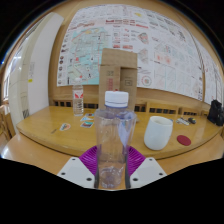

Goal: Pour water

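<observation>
A clear plastic water bottle (113, 140) with a white cap stands upright between my gripper's (112, 168) purple pads (89, 158), and both fingers press on its sides. It is held above the wooden table (50, 130). A white cup (158, 132) stands on the table just ahead and to the right of the bottle. The bottle's base is hidden between the fingers.
A cardboard box (118, 73) stands at the table's far side under a wall of posters. A small bottle with a red label (78, 101) stands at the back left. A red round lid (184, 140) lies right of the cup. A dark object (216, 113) is at the far right.
</observation>
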Demonstrator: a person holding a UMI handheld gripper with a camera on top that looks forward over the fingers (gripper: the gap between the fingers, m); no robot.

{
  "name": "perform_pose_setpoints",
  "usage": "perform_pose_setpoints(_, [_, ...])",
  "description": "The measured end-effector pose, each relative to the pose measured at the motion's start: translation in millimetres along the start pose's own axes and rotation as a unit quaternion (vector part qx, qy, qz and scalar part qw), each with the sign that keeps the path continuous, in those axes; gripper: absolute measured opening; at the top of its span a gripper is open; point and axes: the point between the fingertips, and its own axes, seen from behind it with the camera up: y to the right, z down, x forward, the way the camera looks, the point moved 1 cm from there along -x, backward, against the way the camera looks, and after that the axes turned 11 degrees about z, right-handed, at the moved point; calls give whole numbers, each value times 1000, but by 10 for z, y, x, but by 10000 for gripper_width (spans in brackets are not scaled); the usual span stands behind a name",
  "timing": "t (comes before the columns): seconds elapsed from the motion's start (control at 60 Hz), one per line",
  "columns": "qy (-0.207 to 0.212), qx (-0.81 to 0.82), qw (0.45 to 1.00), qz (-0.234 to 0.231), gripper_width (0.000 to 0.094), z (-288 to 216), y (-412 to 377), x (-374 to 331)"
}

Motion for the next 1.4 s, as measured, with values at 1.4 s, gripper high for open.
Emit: perform_pose_setpoints(1.4, [-120, 817, 444, -349, 307, -2193, 621, 355])
